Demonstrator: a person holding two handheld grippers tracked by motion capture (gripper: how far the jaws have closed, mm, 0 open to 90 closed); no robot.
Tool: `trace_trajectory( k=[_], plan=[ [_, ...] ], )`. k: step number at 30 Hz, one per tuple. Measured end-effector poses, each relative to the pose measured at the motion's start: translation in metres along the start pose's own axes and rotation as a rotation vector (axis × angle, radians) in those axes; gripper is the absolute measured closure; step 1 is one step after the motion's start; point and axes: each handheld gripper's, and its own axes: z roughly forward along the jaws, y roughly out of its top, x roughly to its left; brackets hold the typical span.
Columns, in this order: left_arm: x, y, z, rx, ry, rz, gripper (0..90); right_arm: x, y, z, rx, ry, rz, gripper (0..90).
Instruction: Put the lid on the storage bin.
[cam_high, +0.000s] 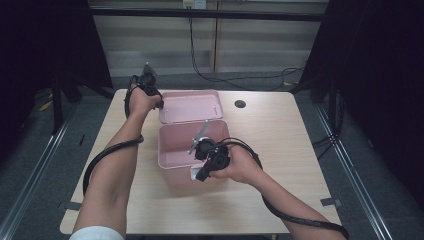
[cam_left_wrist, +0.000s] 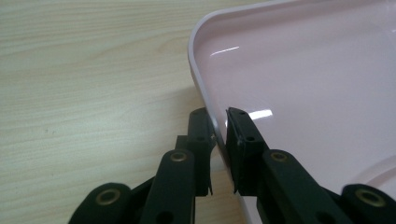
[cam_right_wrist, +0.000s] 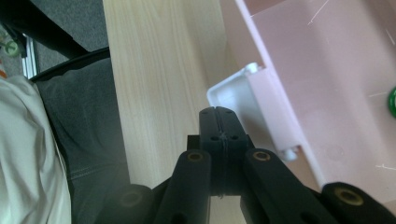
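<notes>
The left hand-held gripper (cam_left_wrist: 219, 128) is clamped on the left rim of the lid (cam_high: 192, 106), one jaw outside on the counter side and one inside the lid's hollow. The lid lies open and inner face up on the counter (cam_high: 280, 150), at the far side of the box (cam_high: 175, 145) and touching it along what appears to be the hinge line. Judged step in hand: taking hold of the lid to swing it over the box. To do this well, the grip should stay seated on the thin rim, since smooth plastic can slip out of the pads, and the lid should be turned about its hinge edge, not dragged across the counter.

The right hand-held gripper (cam_right_wrist: 218, 122) has its jaws pressed fully together with nothing between them. It rests at the near wall of the box, just beside the white latch (cam_right_wrist: 233, 91). It is well placed to steady the box while the lid comes over; it should keep clear of the rim so the lid can seat.

Materials: lid and box are pale pink moulded plastic, glossy, with rounded corners and a raised lip. The lid's inside shows highlights. The box floor carries fine scratches, and a small green object (cam_right_wrist: 392, 101) lies at its edge, too cropped to identify. The latch is white plastic on a pink tab. The counter is light wood-grain laminate, matt and flat.
</notes>
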Motion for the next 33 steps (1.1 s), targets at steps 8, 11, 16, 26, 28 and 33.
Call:
trace_trajectory(
  k=[8, 11, 16, 26, 28, 33],
  plan=[
    [-0.002, 0.003, -0.010, -0.017, -0.006, 0.003, 81.2, 0.000, 0.002, -0.001, 0.009, -0.005, 0.021, 90.0],
    [-0.004, 0.004, -0.014, -0.022, -0.004, 0.002, 81.9, 0.000, 0.002, 0.000, 0.004, -0.002, 0.027, 90.0],
    [-0.007, 0.006, -0.024, -0.025, 0.002, 0.008, 82.5, 0.000, 0.003, 0.000, 0.005, -0.003, 0.016, 90.0],
    [-0.013, 0.007, -0.044, -0.050, 0.000, 0.027, 83.9, -0.001, 0.004, 0.001, 0.007, 0.002, 0.033, 90.0],
    [-0.015, 0.006, -0.049, -0.059, -0.006, 0.028, 84.2, -0.001, 0.004, 0.002, 0.006, 0.008, 0.045, 90.0],
    [-0.018, 0.007, -0.058, -0.067, -0.008, 0.035, 84.9, -0.001, 0.005, 0.002, 0.003, 0.011, 0.055, 90.0]
  ],
)
